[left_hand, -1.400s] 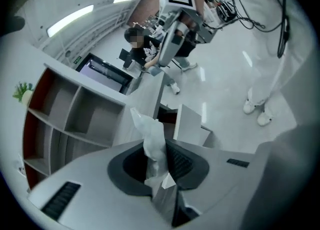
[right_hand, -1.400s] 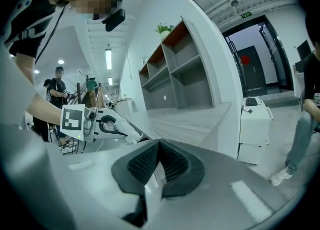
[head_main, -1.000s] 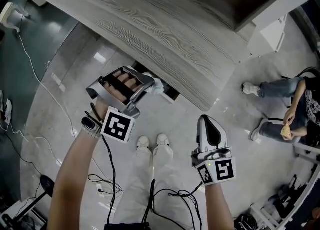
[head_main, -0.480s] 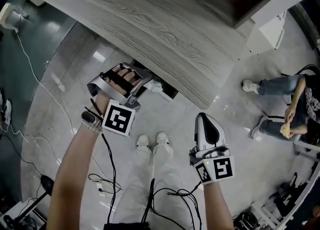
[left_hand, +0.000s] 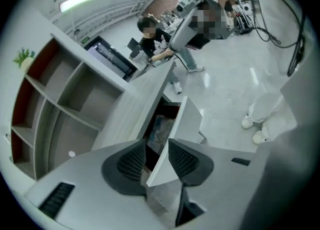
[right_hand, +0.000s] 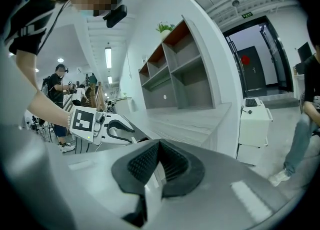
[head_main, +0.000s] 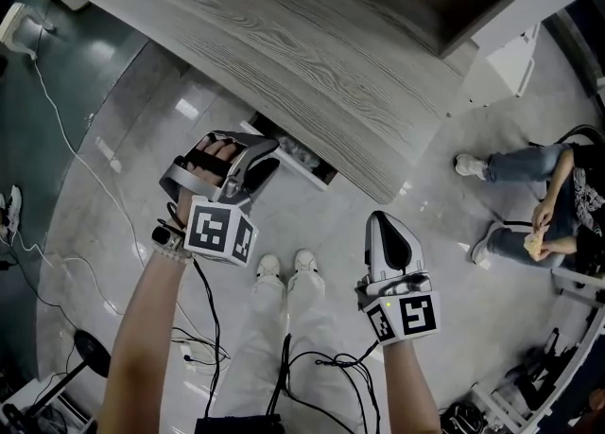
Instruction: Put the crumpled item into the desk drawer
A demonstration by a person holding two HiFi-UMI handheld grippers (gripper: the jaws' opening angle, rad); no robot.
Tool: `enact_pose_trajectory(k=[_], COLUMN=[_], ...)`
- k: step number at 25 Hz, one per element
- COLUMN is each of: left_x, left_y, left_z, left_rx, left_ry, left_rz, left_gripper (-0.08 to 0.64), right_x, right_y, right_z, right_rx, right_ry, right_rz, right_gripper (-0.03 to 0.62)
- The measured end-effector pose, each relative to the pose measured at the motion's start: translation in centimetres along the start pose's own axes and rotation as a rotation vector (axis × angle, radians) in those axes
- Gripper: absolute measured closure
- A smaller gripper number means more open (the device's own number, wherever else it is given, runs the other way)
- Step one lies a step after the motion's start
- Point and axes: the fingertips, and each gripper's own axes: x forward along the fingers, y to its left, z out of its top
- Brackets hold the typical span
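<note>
The crumpled item (head_main: 301, 150) (left_hand: 161, 128), pale and wrinkled, lies inside the open desk drawer (head_main: 281, 160) (left_hand: 184, 124) under the grey wood-grain desk (head_main: 284, 35). My left gripper (head_main: 267, 156) (left_hand: 157, 144) hovers just in front of the drawer's white front panel. Its jaws are opening, and the pads press on nothing. The panel's lower corner shows between them in the left gripper view. My right gripper (head_main: 383, 219) (right_hand: 160, 146) hangs lower right over the floor, shut and empty, away from the desk.
A person (head_main: 534, 200) sits on the floor to the right. A white cabinet (head_main: 510, 59) stands by the desk's right end. Cables (head_main: 57, 111) run over the floor at left. My white shoes (head_main: 288, 271) are below the drawer. An open shelf unit (left_hand: 55, 103) stands behind the desk.
The left gripper's jaws have opened and it has drawn back a little from the drawer. The crumpled item now lies in the drawer. The right gripper has hardly moved.
</note>
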Motion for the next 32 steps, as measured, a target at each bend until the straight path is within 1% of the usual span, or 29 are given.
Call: enact_pose_trajectory(k=[2, 4, 9, 11, 12, 16, 19, 21, 26, 29, 32], left_x=[-1.0, -2.3, -6.7, -8.7, -9.6, -13.3, -16.7, -19.1, -24.3, -26.9, -29.3], left_y=[0.7, 1.7, 4.8, 6.0, 6.6, 9.4, 11.4, 12.6, 14.8, 15.9, 16.6], left_z=[0.3, 0.5, 1.2, 1.9, 2.3, 3.2, 3.8, 4.4, 6.0, 6.4, 6.4], left_rx=[-0.117, -0.251, -0.568, -0.658, -0.681, -0.750, -0.769, -0.755, -0.693, -0.687, -0.698], left_ry=[-0.022, -0.048, -0.141, -0.187, -0.204, -0.275, -0.313, -0.331, -0.367, -0.383, -0.395], left_rz=[0.044, 0.103, 0.248, 0.287, 0.302, 0.359, 0.400, 0.429, 0.474, 0.508, 0.540], left_gripper=[0.471, 0.514, 0.551, 0.552, 0.552, 0.554, 0.554, 0.554, 0.554, 0.554, 0.554], right_x=[0.1, 0.2, -0.1, -0.4, -0.4, -0.3, -0.6, -0.9, -1.6, -2.0, -2.6], right_y=[0.3, 0.7, 2.1, 2.5, 2.6, 3.8, 5.0, 5.9, 8.0, 8.9, 9.8], right_z=[0.7, 1.7, 4.9, 6.4, 7.1, 10.1, 12.6, 14.3, 18.1, 19.9, 21.5], right_rx=[-0.022, -0.047, -0.104, -0.125, -0.135, -0.166, -0.182, -0.193, -0.229, -0.250, -0.273], right_ry=[-0.003, -0.009, -0.034, -0.044, -0.052, -0.084, -0.111, -0.132, -0.186, -0.208, -0.226], right_rz=[0.008, 0.016, 0.035, 0.042, 0.045, 0.062, 0.076, 0.089, 0.117, 0.132, 0.144], right_gripper=[0.583, 0.583, 0.583, 0.583, 0.583, 0.583, 0.583, 0.583, 0.583, 0.583, 0.583])
